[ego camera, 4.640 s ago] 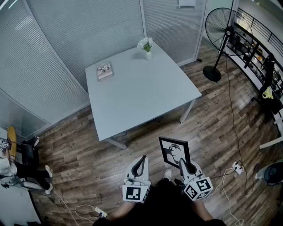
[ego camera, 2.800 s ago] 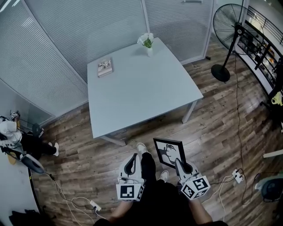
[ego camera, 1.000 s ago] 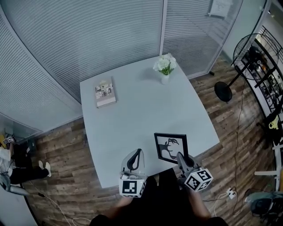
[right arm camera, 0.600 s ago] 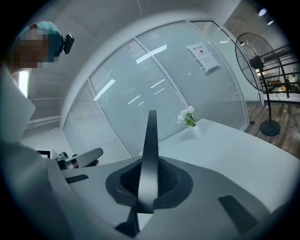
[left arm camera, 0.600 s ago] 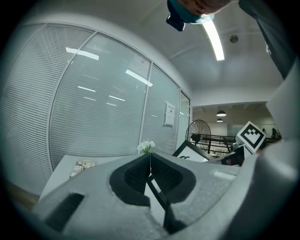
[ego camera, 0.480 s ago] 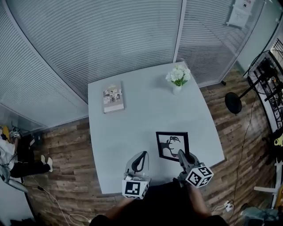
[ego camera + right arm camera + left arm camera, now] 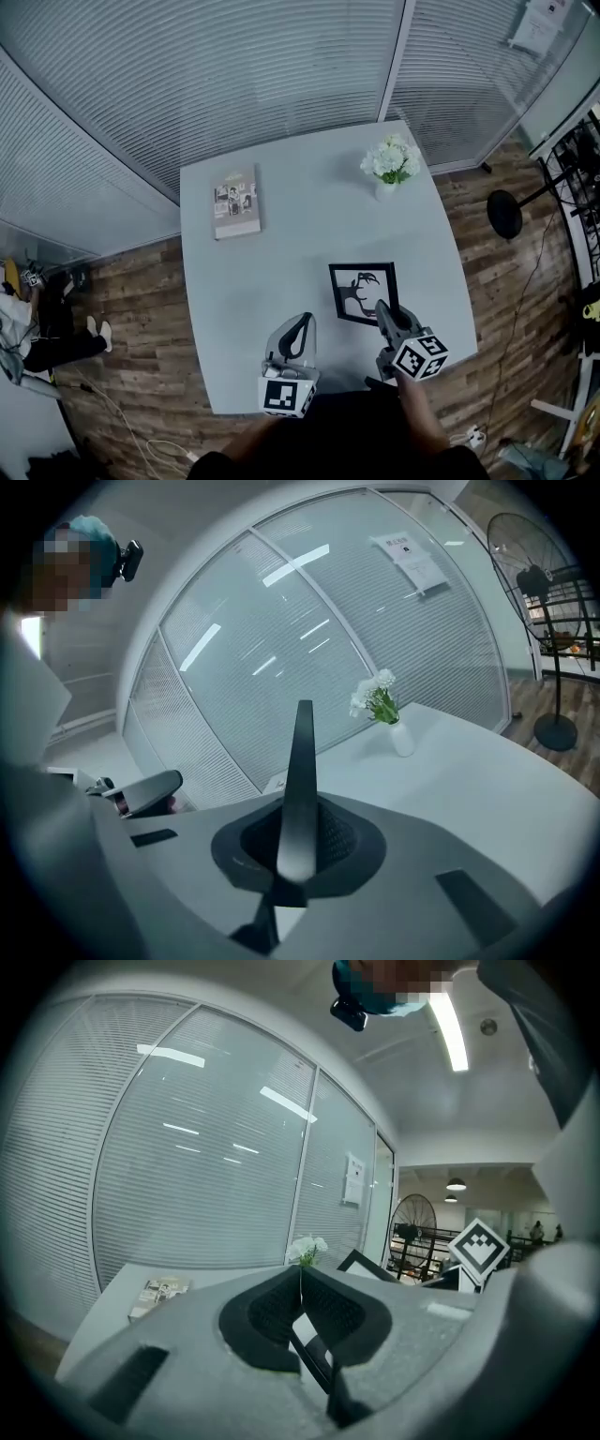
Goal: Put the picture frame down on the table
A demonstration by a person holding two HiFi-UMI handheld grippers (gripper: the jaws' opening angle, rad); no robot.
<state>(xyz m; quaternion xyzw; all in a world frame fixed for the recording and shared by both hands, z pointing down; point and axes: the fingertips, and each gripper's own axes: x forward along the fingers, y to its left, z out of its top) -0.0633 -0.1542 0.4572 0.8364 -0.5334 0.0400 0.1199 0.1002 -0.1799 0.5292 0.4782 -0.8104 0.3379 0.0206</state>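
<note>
Picture frame (image 7: pixel 364 292) is hanging over the near right part of the white table (image 7: pixel 300 216), the right gripper (image 7: pixel 382 314) clamping its near edge. The left gripper (image 7: pixel 300 325) is riding alongside, jaws together on nothing. Pinched at one edge only, the frame is risking a swing and a hard slap if released high. Seconds earlier it was out over the floorboards (image 7: pixel 122 309).

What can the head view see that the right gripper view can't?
Only the head view shows the picture frame's front with its black drawing, and the right gripper's marker cube. Only the right gripper view shows the fan's round cage and the frame edge-on, pinched between the jaws. Both show the white table and the flower vase.
</note>
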